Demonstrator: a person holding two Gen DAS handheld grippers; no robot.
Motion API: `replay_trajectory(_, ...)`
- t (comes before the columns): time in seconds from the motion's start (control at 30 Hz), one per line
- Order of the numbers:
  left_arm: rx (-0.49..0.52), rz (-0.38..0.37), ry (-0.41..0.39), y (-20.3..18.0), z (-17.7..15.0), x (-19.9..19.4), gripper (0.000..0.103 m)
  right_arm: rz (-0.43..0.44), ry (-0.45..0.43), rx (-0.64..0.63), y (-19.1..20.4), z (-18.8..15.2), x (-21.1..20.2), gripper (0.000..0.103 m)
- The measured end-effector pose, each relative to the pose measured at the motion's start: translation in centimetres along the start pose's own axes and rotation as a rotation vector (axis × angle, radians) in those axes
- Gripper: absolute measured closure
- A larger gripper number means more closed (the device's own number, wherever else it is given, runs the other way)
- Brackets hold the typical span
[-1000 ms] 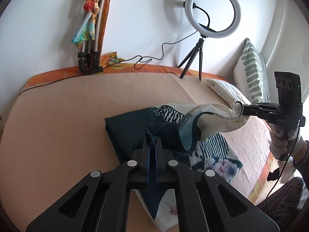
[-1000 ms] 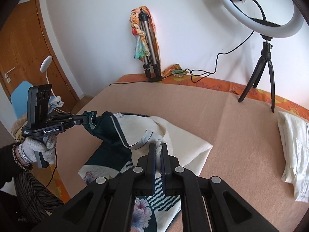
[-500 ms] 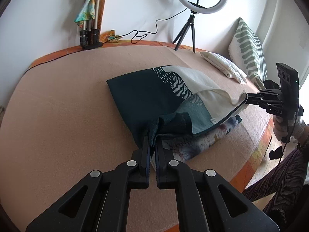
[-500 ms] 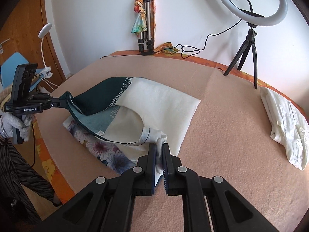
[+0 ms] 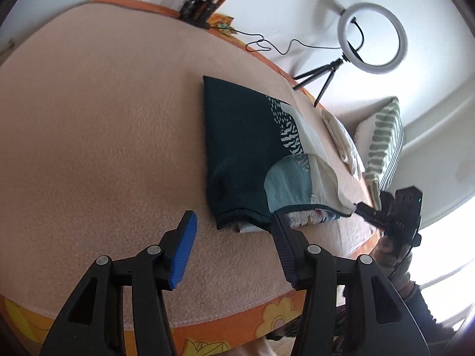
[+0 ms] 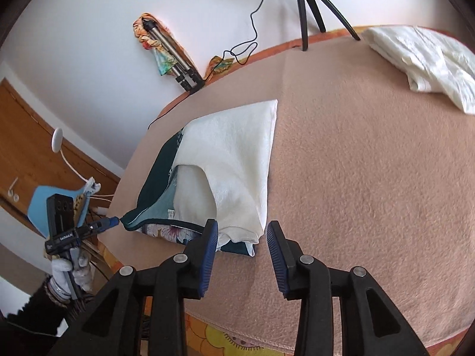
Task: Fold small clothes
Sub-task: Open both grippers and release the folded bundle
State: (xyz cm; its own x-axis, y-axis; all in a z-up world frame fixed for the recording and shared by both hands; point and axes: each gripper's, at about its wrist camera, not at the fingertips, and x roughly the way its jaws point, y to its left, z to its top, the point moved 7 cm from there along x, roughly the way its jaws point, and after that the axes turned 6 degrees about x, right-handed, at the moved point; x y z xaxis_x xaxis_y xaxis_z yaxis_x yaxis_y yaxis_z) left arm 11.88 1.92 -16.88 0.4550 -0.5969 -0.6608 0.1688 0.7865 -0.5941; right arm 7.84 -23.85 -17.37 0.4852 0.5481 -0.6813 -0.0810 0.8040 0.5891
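Note:
A small garment, dark teal with cream and floral parts (image 5: 246, 148), lies folded over on the peach blanket (image 5: 104, 124). In the right wrist view its cream part (image 6: 237, 160) faces me. My left gripper (image 5: 231, 222) is open and empty just in front of the garment's near edge. My right gripper (image 6: 242, 233) is open and empty at the garment's near right corner. Each gripper shows in the other's view, at the near edge of the garment: the right one (image 5: 394, 213), the left one (image 6: 86, 228).
A folded white cloth (image 6: 424, 56) lies at the far right of the bed. A ring light on a tripod (image 5: 368, 38) and a folded tripod with a scarf (image 6: 166, 50) stand by the wall. A striped pillow (image 5: 383, 145) leans at the right. The bed edge (image 5: 207, 326) is close below.
Both grippers held the garment's edge and drew it toward the near side, folding it over. Now both have opened, let go, and the garment lies flat.

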Motion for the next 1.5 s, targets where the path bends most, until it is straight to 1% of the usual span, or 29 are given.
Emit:
replay_trajectory(0.03,-0.055,-0.030,0.003,0.6,0.0,0.4,0.052,0.012,0.006,0.018,-0.1,-0.1,0.2,0.066)
replay_trajectory(0.07,-0.098,-0.043,0.013,1.1,-0.1,0.9,0.052,0.030,0.005,0.032,-0.2,-0.1,0.3,0.066)
replay_trajectory(0.13,-0.134,-0.044,0.028,1.6,-0.3,1.3,0.052,0.067,0.011,0.055,-0.1,-0.1,0.6,0.066)
replay_trajectory(0.27,-0.115,-0.035,-0.004,1.2,0.5,0.4,0.052,0.112,0.027,0.112,-0.6,-0.1,1.1,0.066)
replay_trajectory(0.37,-0.144,-0.042,-0.032,1.5,1.3,-0.2,0.052,0.149,0.037,0.154,-0.8,0.0,1.3,0.065)
replay_trajectory(0.43,-0.162,-0.041,-0.018,1.7,1.3,0.5,0.052,0.157,0.046,0.167,-0.8,0.1,1.6,0.065)
replay_trajectory(0.5,-0.169,-0.046,0.017,1.5,0.9,1.6,0.052,0.162,0.060,0.174,-0.6,0.0,2.1,0.065)
replay_trajectory(0.53,-0.165,-0.051,0.036,1.3,0.6,2.1,0.052,0.163,0.068,0.173,-0.5,-0.1,2.4,0.065)
replay_trajectory(0.6,-0.144,-0.056,0.045,0.6,0.4,2.6,0.052,0.177,0.081,0.175,-0.1,-0.3,2.8,0.066)
replay_trajectory(0.67,-0.125,-0.053,0.049,0.1,0.2,2.7,0.052,0.189,0.088,0.173,0.2,-0.4,3.1,0.071)
replay_trajectory(0.7,-0.116,-0.044,0.042,0.1,0.2,2.7,0.055,0.187,0.087,0.170,0.3,-0.5,3.2,0.073)
replay_trajectory(0.73,-0.104,-0.035,0.039,0.0,0.1,2.6,0.058,0.185,0.088,0.168,0.2,-0.5,3.2,0.077)
replay_trajectory(0.77,-0.092,-0.023,0.040,-0.1,0.1,2.7,0.062,0.190,0.088,0.171,0.2,-0.5,3.2,0.081)
replay_trajectory(0.8,-0.080,-0.020,0.045,-0.2,0.0,2.7,0.083,0.200,0.092,0.174,0.3,-0.5,3.3,0.084)
replay_trajectory(0.83,-0.066,-0.009,0.047,-0.3,0.0,2.8,0.097,0.204,0.091,0.169,0.4,-0.4,3.2,0.088)
replay_trajectory(0.87,-0.048,0.003,0.040,-0.3,-0.1,2.7,0.098,0.199,0.085,0.157,0.6,-0.4,3.1,0.095)
replay_trajectory(0.93,-0.017,0.015,0.017,-0.7,0.1,2.2,0.098,0.170,0.067,0.119,1.0,-0.1,2.7,0.099)
replay_trajectory(1.0,0.011,0.011,-0.005,-1.4,0.4,1.5,0.099,0.167,0.048,0.099,1.5,0.3,2.0,0.100)
replay_trajectory(1.07,0.050,0.028,-0.025,-2.1,0.4,0.8,0.099,0.172,0.027,0.078,1.9,0.6,1.0,0.100)
replay_trajectory(1.1,0.066,0.033,-0.025,-2.2,0.2,0.7,0.099,0.168,0.019,0.062,2.1,0.6,0.5,0.101)
replay_trajectory(1.13,0.089,0.054,-0.014,-2.2,0.0,0.9,0.099,0.159,0.013,0.046,2.1,0.6,0.1,0.101)
replay_trajectory(1.17,0.115,0.083,0.003,-2.1,-0.4,1.3,0.099,0.129,0.011,0.026,2.0,0.5,-0.2,0.101)
replay_trajectory(1.2,0.131,0.100,0.024,-1.8,-0.9,1.7,0.099,0.072,0.019,-0.010,1.7,0.3,-0.1,0.101)
replay_trajectory(1.27,0.129,0.081,0.085,-1.5,-1.9,2.6,0.099,-0.042,0.052,-0.106,1.4,-0.7,0.5,0.100)
replay_trajectory(1.3,0.137,0.099,0.098,-1.3,-2.2,2.7,0.098,-0.076,0.074,-0.135,1.4,-1.0,0.9,0.100)
replay_trajectory(1.4,0.176,0.135,0.106,-1.6,-2.4,1.8,0.093,-0.146,0.107,-0.196,1.0,-1.6,1.1,0.089)
replay_trajectory(1.43,0.181,0.140,0.100,-1.7,-2.4,1.3,0.093,-0.160,0.114,-0.205,0.9,-1.5,0.9,0.073)
replay_trajectory(1.47,0.189,0.140,0.089,-2.0,-2.2,0.6,0.093,-0.161,0.103,-0.209,1.0,-1.2,0.5,0.069)
replay_trajectory(1.5,0.203,0.142,0.071,-2.4,-1.8,-0.1,0.093,-0.155,0.073,-0.215,1.3,-0.6,-0.1,0.069)
